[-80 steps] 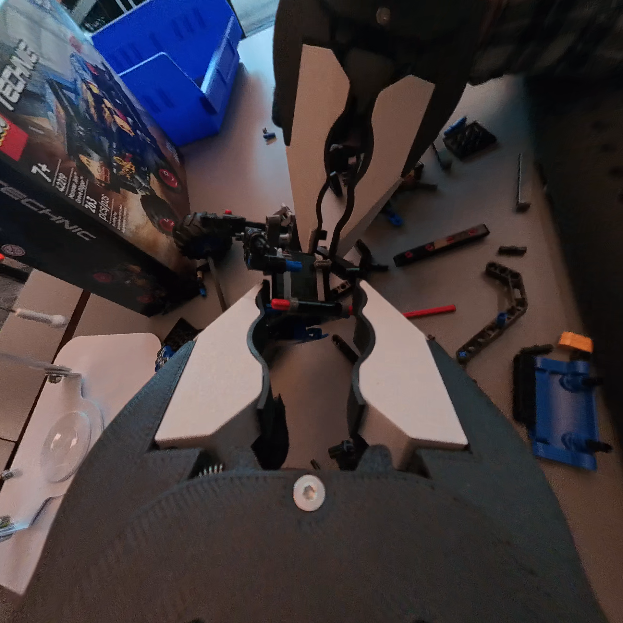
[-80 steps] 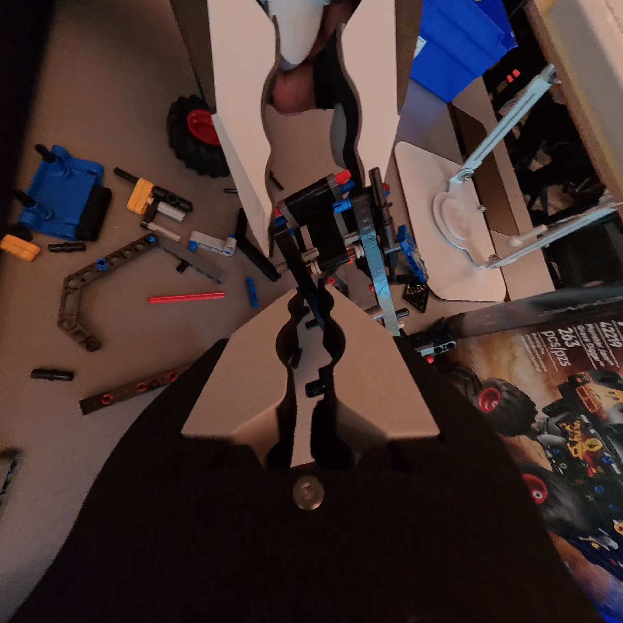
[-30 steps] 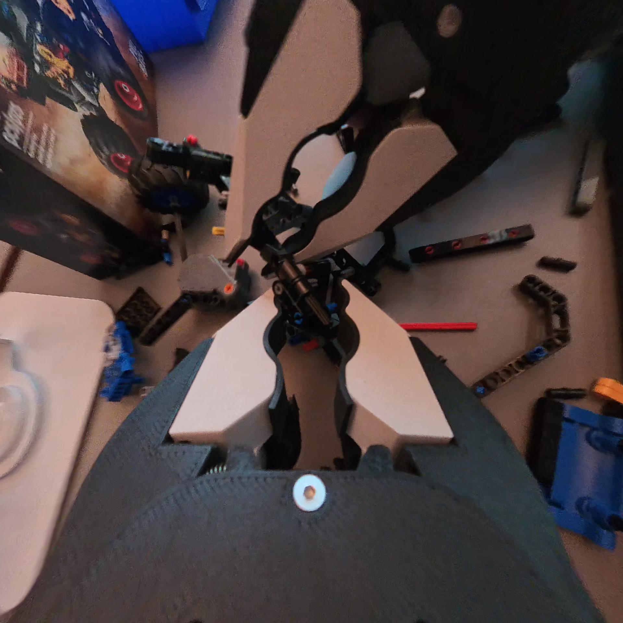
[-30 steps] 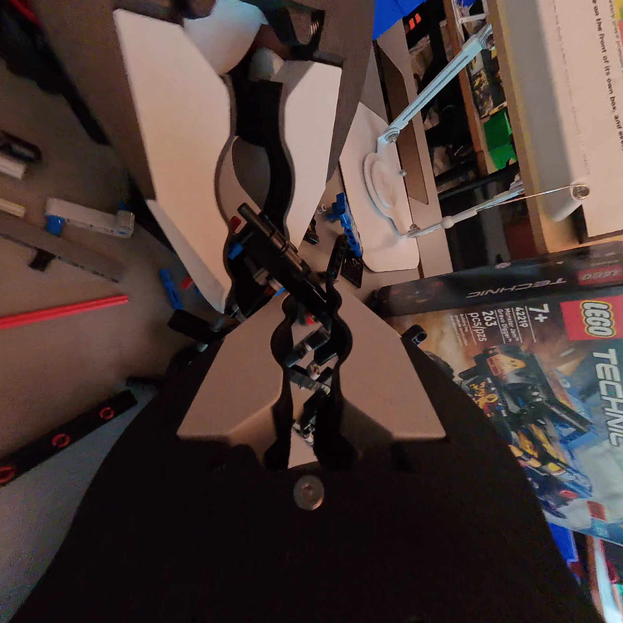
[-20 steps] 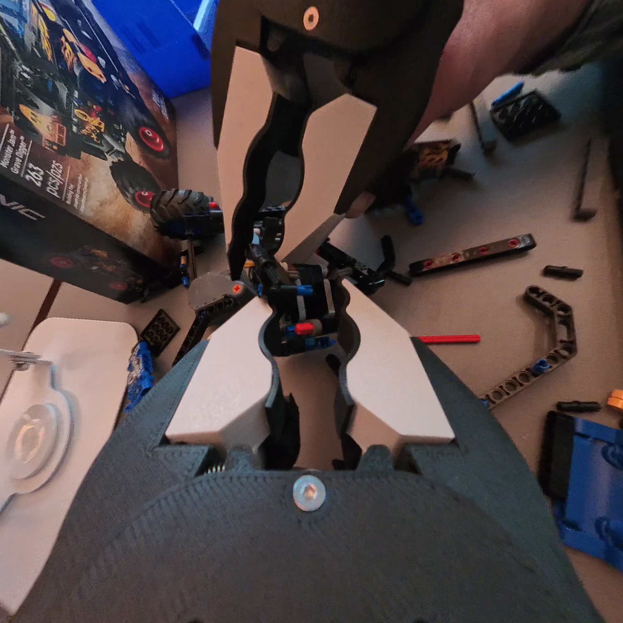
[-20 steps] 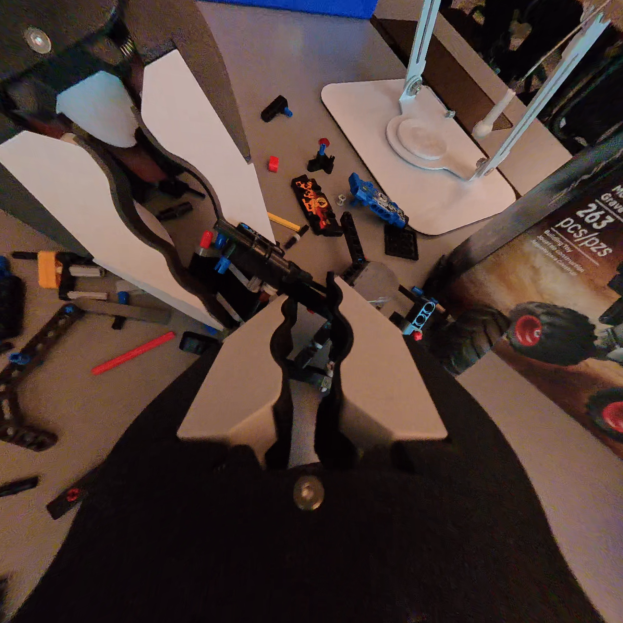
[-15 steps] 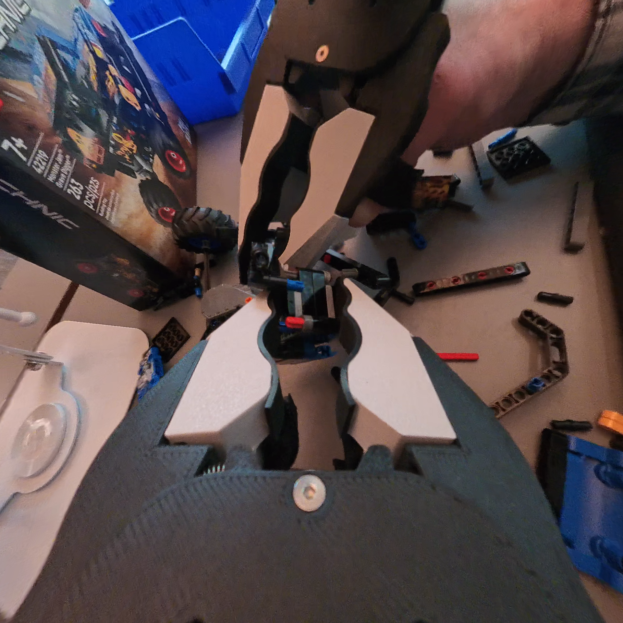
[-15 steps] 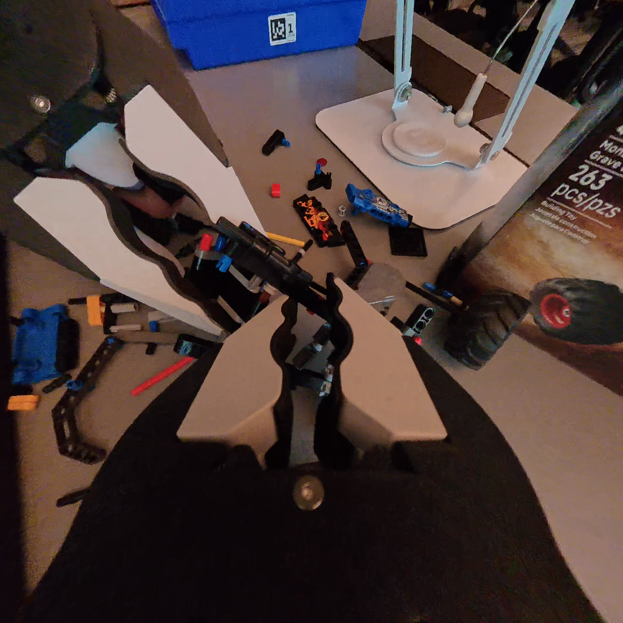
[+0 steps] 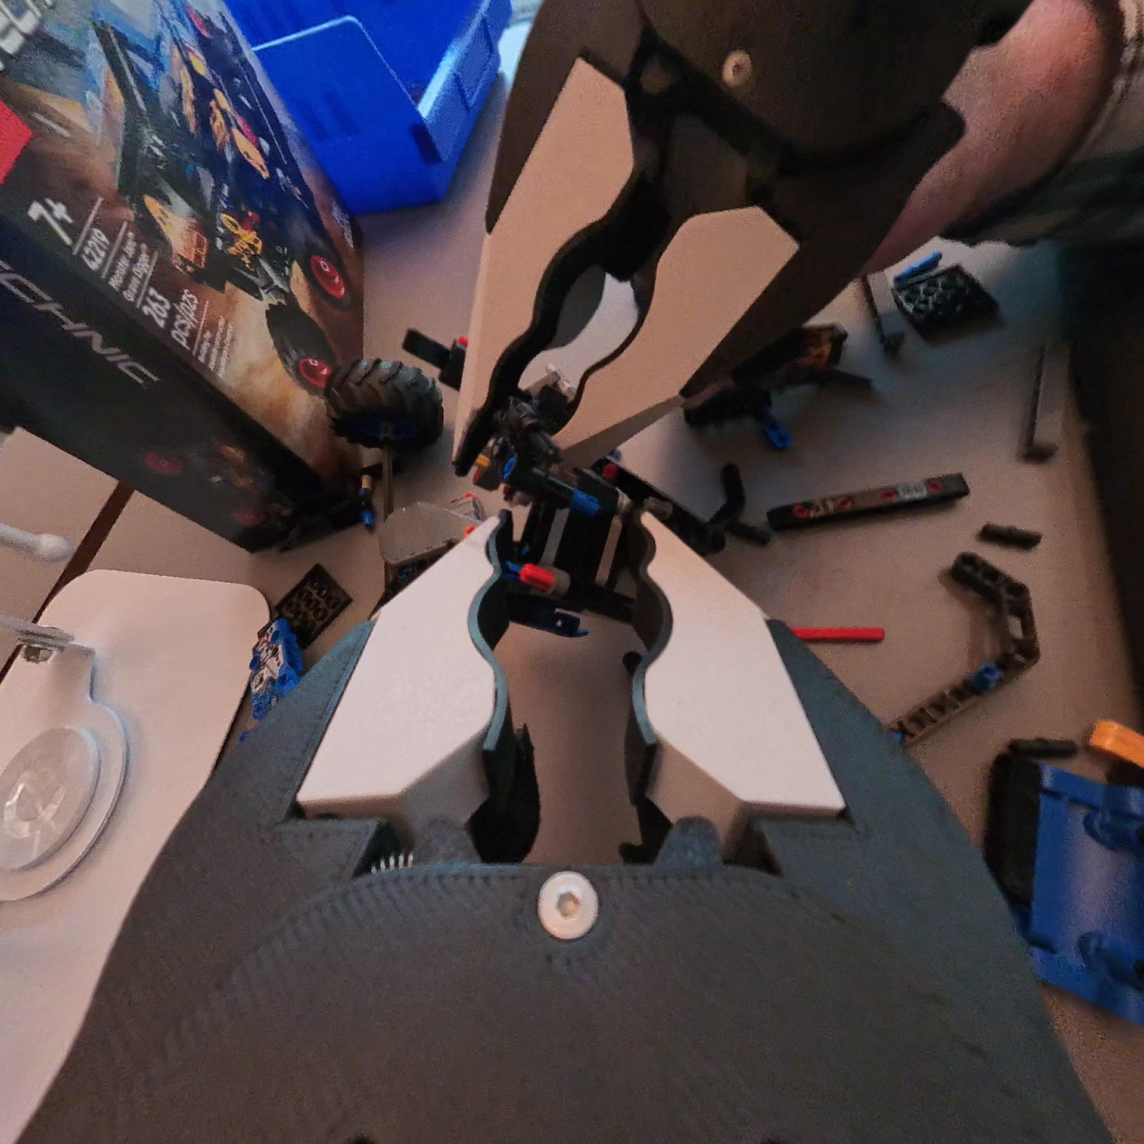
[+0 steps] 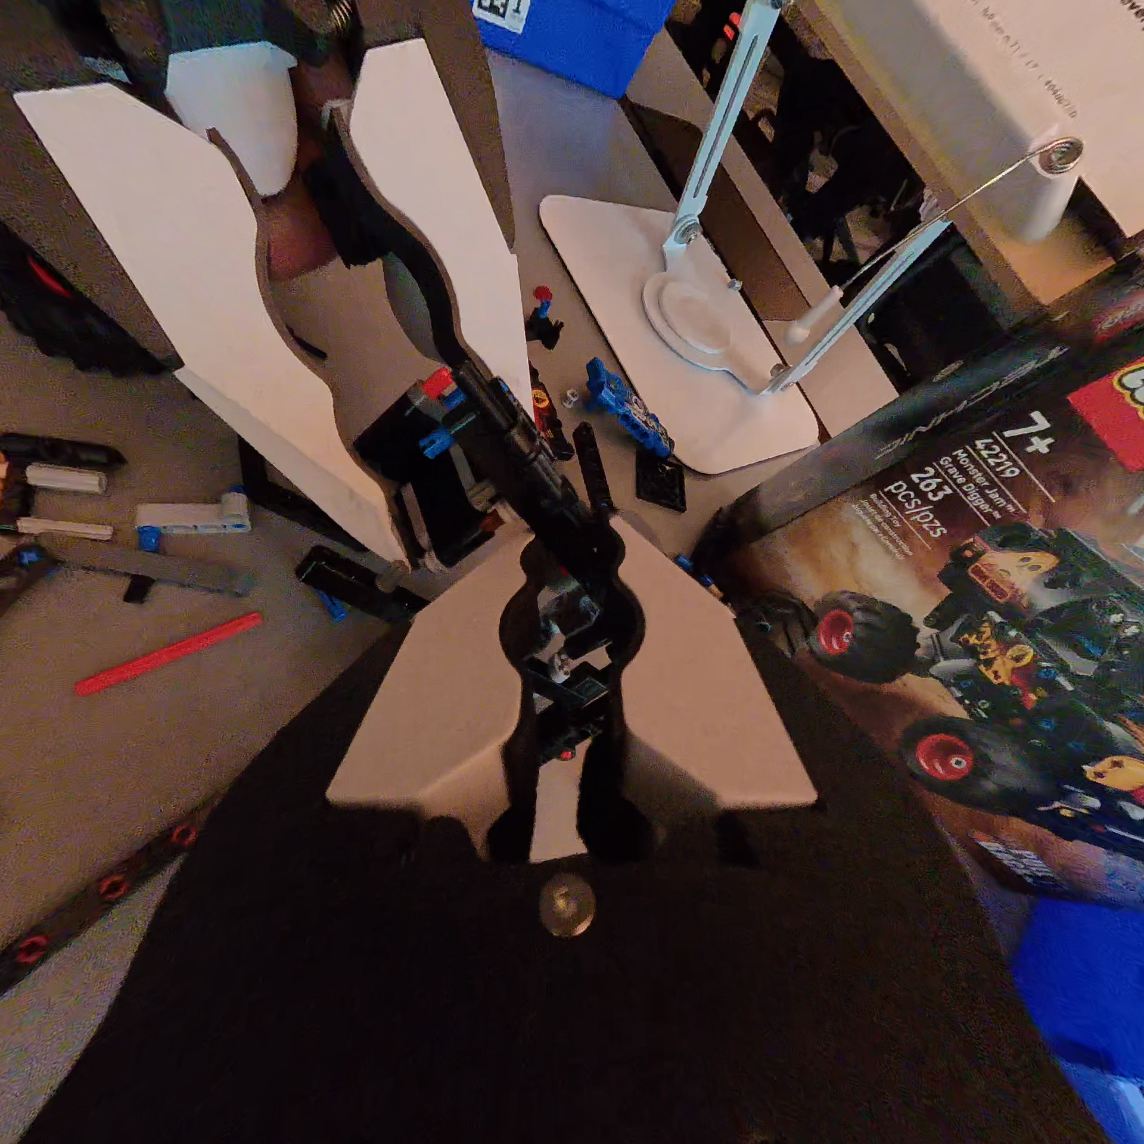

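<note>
- Above the grey table (image 9: 928, 433), both grippers are meeting on one small black brick assembly (image 9: 569, 526), held off the surface between them.
- The left gripper (image 9: 569, 557) is clamping the blocky black body of that assembly, its white fingers (image 9: 427, 650) pressing in from either side; a red pin and blue pins are sticking out at the front.
- The right gripper (image 10: 572, 557) is pinching the far end of the same assembly (image 10: 483, 446), fingers closed tight on a dark axle piece, with more dark parts sitting in the gap behind the tips.
- In the left wrist view, the right gripper (image 9: 520, 427) is coming down from above, a person's forearm (image 9: 1021, 124) showing behind it.
- Beside the build, a black knobby wheel (image 9: 384, 402) is lying against the printed set box (image 9: 155, 278), which is standing on the table's left side.
- A blue bin (image 9: 371, 105) is sitting beyond the box.
- To the right, loose parts are lying scattered: a red axle (image 9: 839, 632), a bent dark beam (image 9: 990, 650), a long black beam with red holes (image 9: 866, 498) and a blue panel piece (image 9: 1083, 879).
- At near left, a white stand base (image 9: 142, 681) is resting on the table, with a small blue piece (image 9: 272, 668) just beside its edge.
</note>
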